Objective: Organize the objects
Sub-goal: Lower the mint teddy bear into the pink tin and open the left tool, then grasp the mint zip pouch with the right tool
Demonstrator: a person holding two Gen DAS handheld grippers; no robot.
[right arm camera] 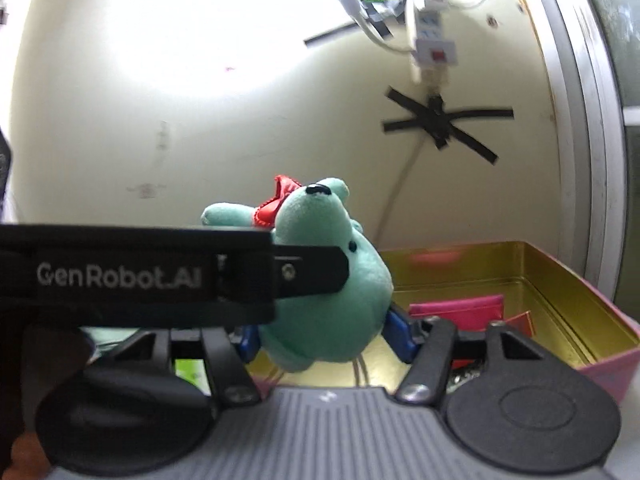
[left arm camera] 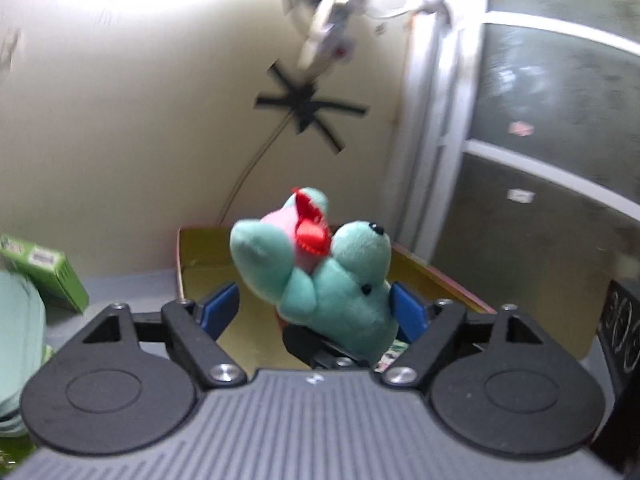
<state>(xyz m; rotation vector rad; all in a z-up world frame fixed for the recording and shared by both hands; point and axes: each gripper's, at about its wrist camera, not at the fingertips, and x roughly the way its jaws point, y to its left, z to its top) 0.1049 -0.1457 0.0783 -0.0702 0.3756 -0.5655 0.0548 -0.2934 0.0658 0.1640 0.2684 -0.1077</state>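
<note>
A teal plush bear (left arm camera: 336, 280) with a red bow and pink patch sits between the blue pads of my left gripper (left arm camera: 316, 308); those pads stand wide and only the right pad touches it. A black part of the other gripper (left arm camera: 316, 344) lies under it. In the right wrist view the same bear (right arm camera: 332, 300) is pinched between the blue pads of my right gripper (right arm camera: 324, 336). The left gripper's black body (right arm camera: 136, 276) crosses in front of the bear from the left. The bear hangs over the front of an open tin box (right arm camera: 560, 280) with a gold inside.
The tin box (left arm camera: 200, 248) stands against a cream wall with black tape and a hanging power strip (right arm camera: 432, 40). Pink and red cards (right arm camera: 460, 308) lie inside it. A green carton (left arm camera: 44, 272) and a pale green cloth (left arm camera: 20, 336) lie at the left. A window frame (left arm camera: 448, 120) is at the right.
</note>
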